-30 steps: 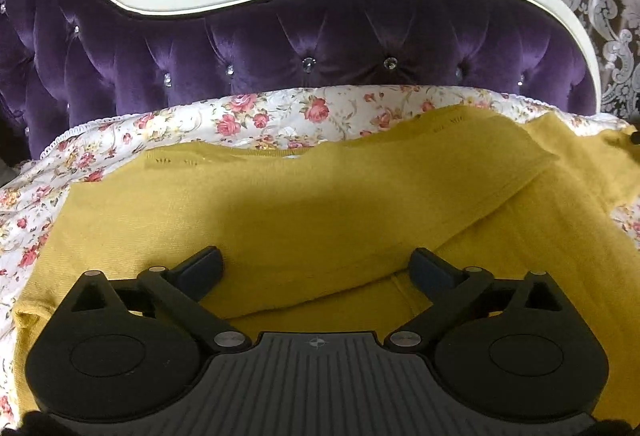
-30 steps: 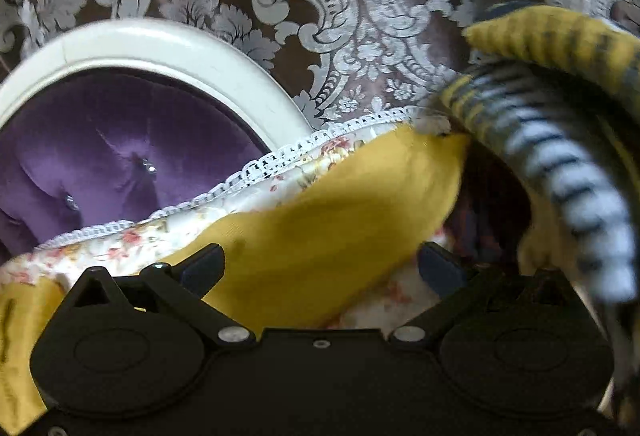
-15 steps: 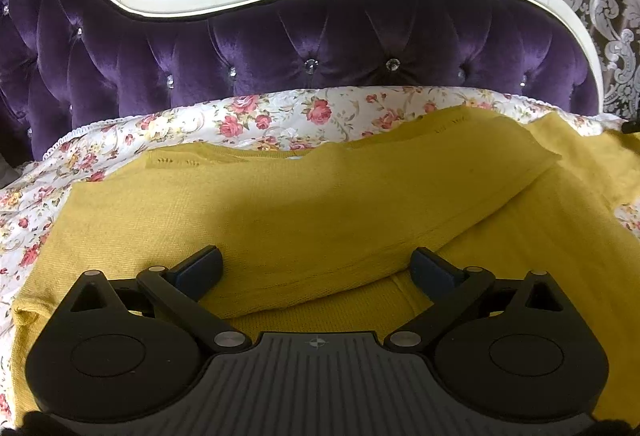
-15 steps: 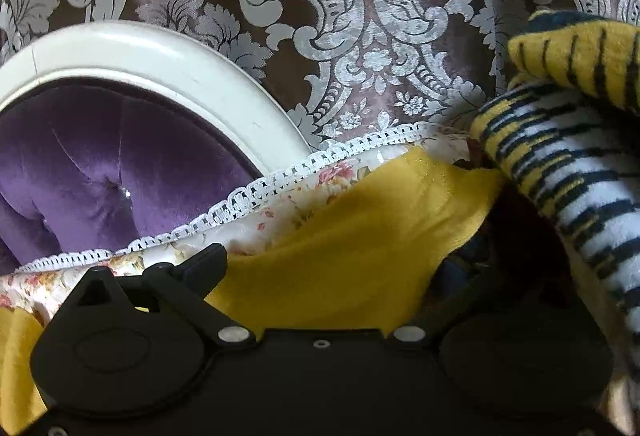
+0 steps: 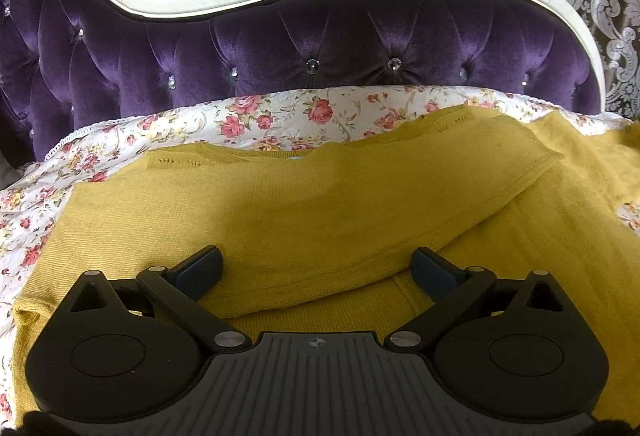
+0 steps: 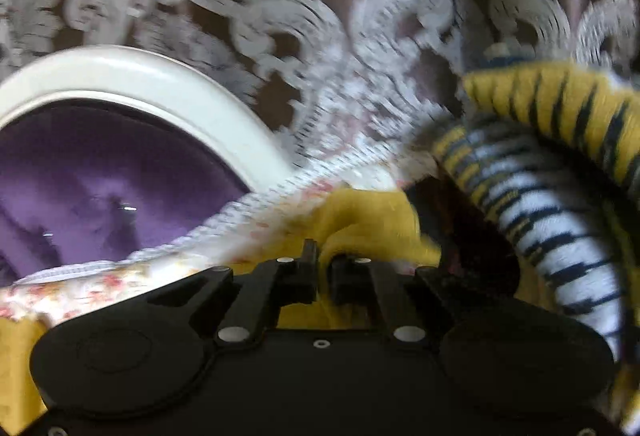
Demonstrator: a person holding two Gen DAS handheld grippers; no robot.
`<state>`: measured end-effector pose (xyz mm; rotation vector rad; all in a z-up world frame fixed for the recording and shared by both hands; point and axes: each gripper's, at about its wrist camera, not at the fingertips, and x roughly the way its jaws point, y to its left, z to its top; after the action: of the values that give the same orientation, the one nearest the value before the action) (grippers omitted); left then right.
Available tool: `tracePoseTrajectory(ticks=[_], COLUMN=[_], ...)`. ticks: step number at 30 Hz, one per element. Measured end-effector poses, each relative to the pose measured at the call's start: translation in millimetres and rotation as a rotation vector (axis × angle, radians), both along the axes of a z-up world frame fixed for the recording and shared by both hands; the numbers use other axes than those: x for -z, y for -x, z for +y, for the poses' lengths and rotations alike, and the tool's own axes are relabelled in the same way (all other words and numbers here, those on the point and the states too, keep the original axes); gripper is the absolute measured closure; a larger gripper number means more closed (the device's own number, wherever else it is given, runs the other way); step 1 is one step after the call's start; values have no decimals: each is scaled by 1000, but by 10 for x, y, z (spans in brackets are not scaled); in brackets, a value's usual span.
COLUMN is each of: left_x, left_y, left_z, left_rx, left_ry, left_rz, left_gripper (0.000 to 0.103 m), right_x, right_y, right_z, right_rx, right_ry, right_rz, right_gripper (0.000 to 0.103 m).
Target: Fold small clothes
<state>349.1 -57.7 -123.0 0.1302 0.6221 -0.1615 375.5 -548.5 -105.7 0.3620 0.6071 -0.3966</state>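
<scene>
The mustard sweater (image 5: 320, 204) lies on the floral sheet (image 5: 280, 116). The right gripper (image 6: 324, 268) pinches a bunch of it; a striped garment (image 6: 552, 220) crowds at 3 o'clock. The left gripper (image 5: 316, 264) hovers spread above it, purple headboard (image 5: 280, 48) at 12.

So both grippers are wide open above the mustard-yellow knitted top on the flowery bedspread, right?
Not quite. The right wrist view shows the right gripper shut on a bunch of the mustard-yellow knitted top. Only the left gripper is wide open above it.
</scene>
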Motion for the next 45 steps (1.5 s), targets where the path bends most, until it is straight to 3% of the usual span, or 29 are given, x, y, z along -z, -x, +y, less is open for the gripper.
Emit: tracePoseTrajectory(ticks=[8,12,18,24,30,32,34,35,42,45], left_x=[-53,-169,-471,-611,-537,-514,-506,-509,-638,-661], left_y=[-14,34,272,366,383,378,370,374,296,262], left_z=[32,138,639,1167,1466,1521,1538,1534,1247,982], left_rx=[9,23,-18,-68,-113,-118,-113,-110,-33,13], left_ry=[8,19,75,126,188,212,227,230,279,255], left_rz=[20,45,-14,6,60,83,92,92,90,94], left_gripper=[2,11,11,11,11,11,11,11,11,11], right_x=[-830,-1202,-1509,-1220,-442,-287,-238,-233,-168,-39], right_y=[126,109,138,167,276,368,527,567,913,999], right_z=[738,1300,2395,3595,4291,4345,4287,4234,3769,3674], right_rx=[-237,-375,-612,-840,-1000,-1024,-1027,-1020,-926,-896], right_ry=[48,44,-10,9,27,28,20,13,16,-3], right_rz=[-64,-107,-188,-158,-54,-45,-50,-53,-3,29], right_gripper=[91,91,91,90,83,70,44,40,40,40])
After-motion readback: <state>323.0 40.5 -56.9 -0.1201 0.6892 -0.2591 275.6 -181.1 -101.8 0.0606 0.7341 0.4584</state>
